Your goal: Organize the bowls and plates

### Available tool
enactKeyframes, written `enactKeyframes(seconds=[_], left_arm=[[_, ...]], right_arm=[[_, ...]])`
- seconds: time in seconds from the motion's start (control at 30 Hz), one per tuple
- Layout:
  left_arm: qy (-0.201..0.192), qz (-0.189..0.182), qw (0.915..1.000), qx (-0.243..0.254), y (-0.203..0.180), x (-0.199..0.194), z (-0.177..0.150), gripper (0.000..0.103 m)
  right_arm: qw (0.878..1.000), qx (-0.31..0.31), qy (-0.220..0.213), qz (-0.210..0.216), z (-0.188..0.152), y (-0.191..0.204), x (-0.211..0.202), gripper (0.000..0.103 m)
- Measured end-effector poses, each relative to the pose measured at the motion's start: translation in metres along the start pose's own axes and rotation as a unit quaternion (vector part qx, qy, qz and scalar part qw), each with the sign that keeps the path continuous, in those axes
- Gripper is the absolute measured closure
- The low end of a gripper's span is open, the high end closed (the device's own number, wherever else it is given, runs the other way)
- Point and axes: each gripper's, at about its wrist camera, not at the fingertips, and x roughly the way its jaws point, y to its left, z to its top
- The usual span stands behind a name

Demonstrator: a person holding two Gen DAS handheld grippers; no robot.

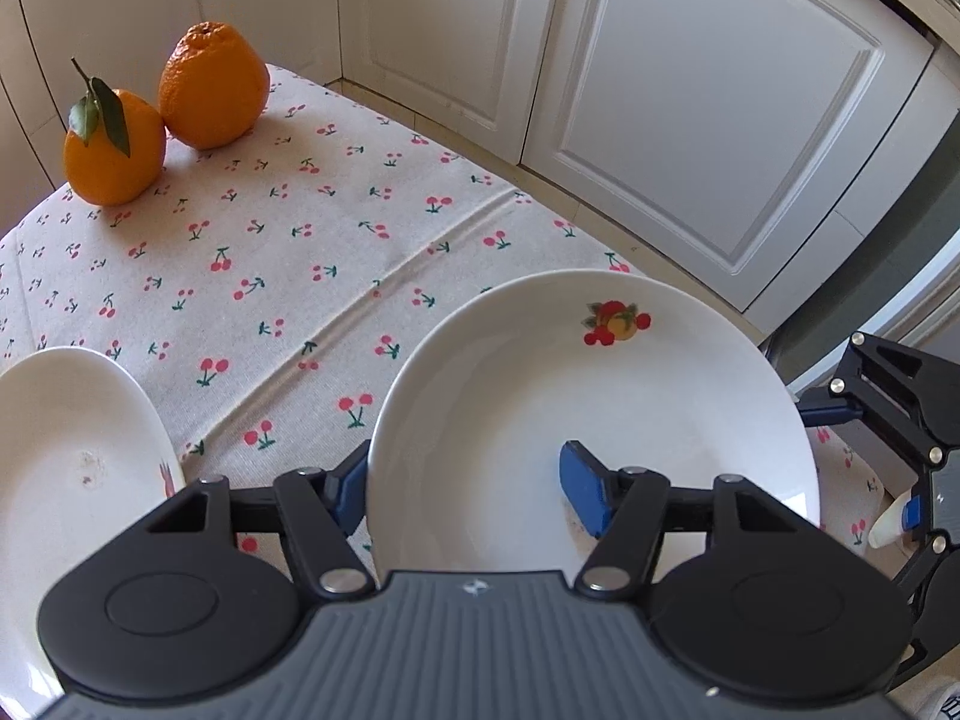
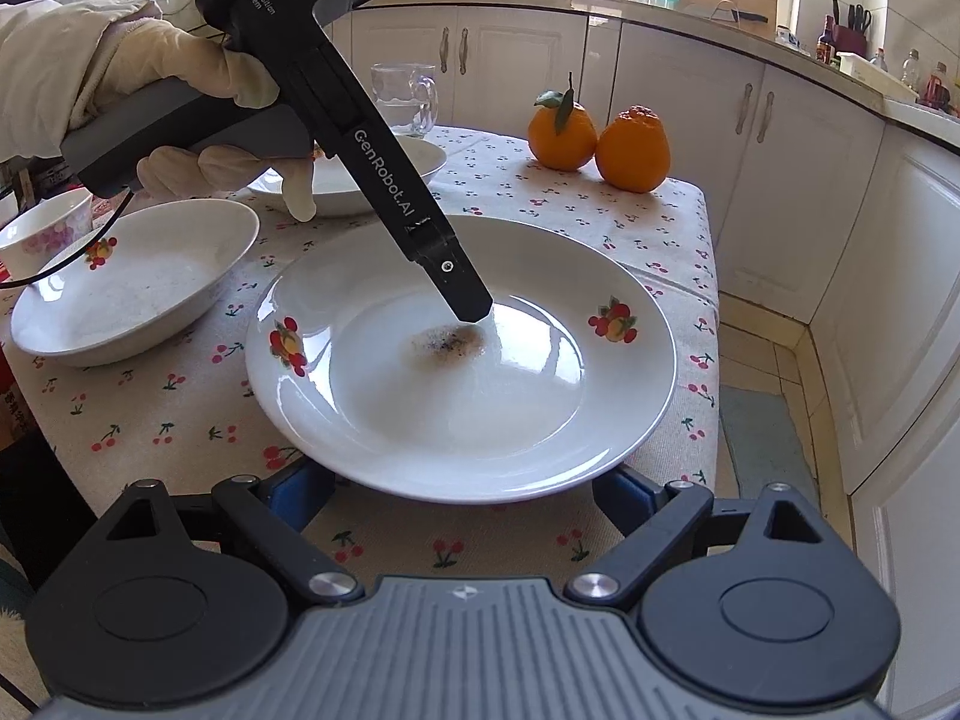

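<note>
A white plate with fruit decals and a brown stain at its centre sits mid-table on the cherry-print cloth. My left gripper is shut on its rim: one blue pad lies inside the plate and the other sits outside the edge. In the right wrist view a gloved hand holds that gripper, whose upper finger reaches into the plate. My right gripper stands open at the plate's near rim. Its blue fingers are partly hidden under the edge.
A white bowl, a small floral bowl and another white dish stand at the left and back. A glass mug and two oranges are at the far side. White cabinets close in beyond the table's right edge.
</note>
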Motion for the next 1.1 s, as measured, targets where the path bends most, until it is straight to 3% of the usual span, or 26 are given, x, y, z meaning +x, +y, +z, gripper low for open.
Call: enactKeyframes(seconds=[0.4,0.9,1.0,1.1], left_arm=[[-0.010,0.002,0.9999,-0.003,0.016,0.020,0.031,0.040],[-0.022,0.008,0.9997,-0.011,0.026,0.025,0.047,0.040],[-0.026,0.005,0.9996,-0.014,0.026,0.025,0.046,0.036],[-0.033,0.008,0.9993,-0.014,0.024,0.017,0.043,0.026]], right_arm=[[1.000,0.017,0.004,0.003,0.018,-0.037,0.022,0.008],[1.000,0.024,0.003,-0.008,0.027,-0.047,0.033,0.008],[1.000,0.026,0.003,-0.010,0.026,-0.046,0.032,0.007],[0.999,0.032,0.000,-0.008,0.028,-0.046,0.029,0.000]])
